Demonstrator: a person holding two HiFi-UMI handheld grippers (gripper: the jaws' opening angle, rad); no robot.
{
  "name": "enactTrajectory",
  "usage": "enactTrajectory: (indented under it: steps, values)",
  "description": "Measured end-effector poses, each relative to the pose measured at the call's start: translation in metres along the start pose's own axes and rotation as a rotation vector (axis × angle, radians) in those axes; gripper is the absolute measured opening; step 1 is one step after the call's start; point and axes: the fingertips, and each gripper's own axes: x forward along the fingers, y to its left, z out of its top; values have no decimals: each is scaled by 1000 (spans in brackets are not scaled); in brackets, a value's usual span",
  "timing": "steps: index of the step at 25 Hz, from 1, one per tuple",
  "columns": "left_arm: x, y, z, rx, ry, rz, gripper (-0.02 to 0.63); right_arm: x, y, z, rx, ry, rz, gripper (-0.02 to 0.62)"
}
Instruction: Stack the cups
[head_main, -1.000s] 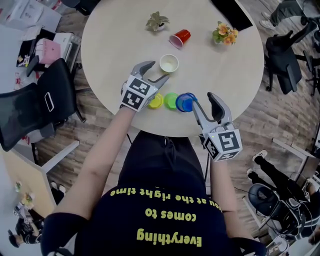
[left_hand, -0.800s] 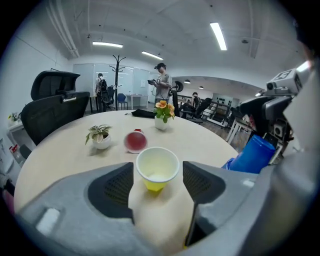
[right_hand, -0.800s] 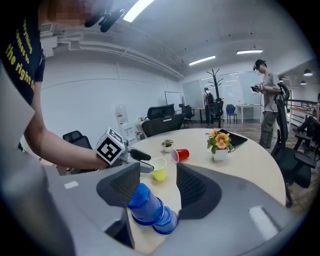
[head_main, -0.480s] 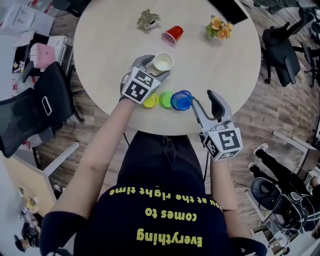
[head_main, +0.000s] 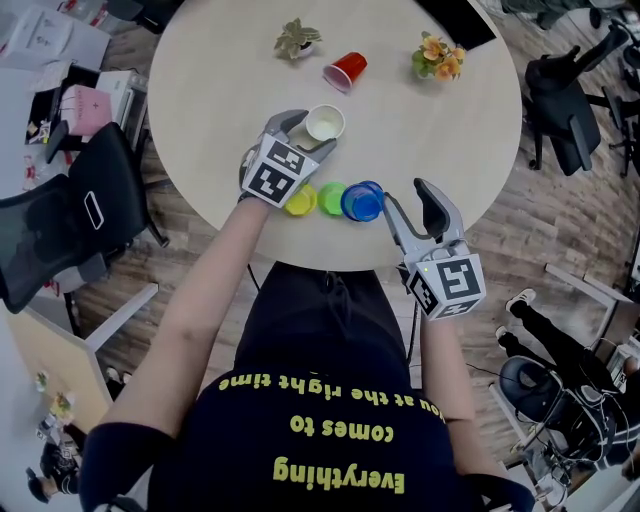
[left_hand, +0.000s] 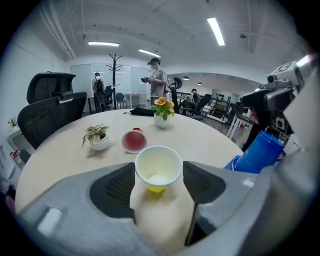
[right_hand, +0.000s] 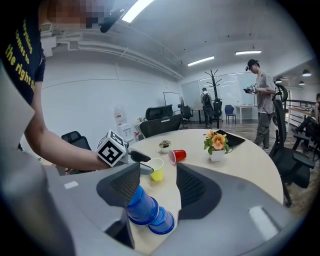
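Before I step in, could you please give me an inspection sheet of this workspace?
Surface: round beige table.
Job's things: yellow cup upright; red cup on its side farther back; blue cups nested on their side at the near edge, green cup and yellow-green cup beside them.
Clutter: small potted plant, flower pot, flat black item at the far edge.
Grippers: left gripper flanks the yellow cup, jaws have just been closing, contact unclear; right gripper open, blue cups between its jaws, gap at one pad.
Cables: nothing seen.
Surroundings: office chairs, people standing behind.
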Motion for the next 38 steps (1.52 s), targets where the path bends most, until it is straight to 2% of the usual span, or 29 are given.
enactTrajectory:
  steps: [9, 16, 22, 28, 34, 38]
  values:
    - [-24, 1, 6, -19, -55, 30, 308, 0, 5, 7, -10, -20, 20, 239]
    - [-69, -3, 27, -98, -170, 43, 307, 2, 16, 27, -29, -67, 68, 239]
    - [-119, -17, 54, -255, -334, -29, 305, 6, 32, 43, -62, -106, 137, 235]
    - [-159, -43, 70, -267, -424, -75, 305, 9, 56, 51, -94, -102, 237, 232]
    - [-190, -68, 89, -331, -510, -190, 305, 11, 78, 45, -226, -54, 312, 232]
    - [-207, -78, 100, -391, -569, -249, 305, 18, 87, 32, -290, -10, 331, 233]
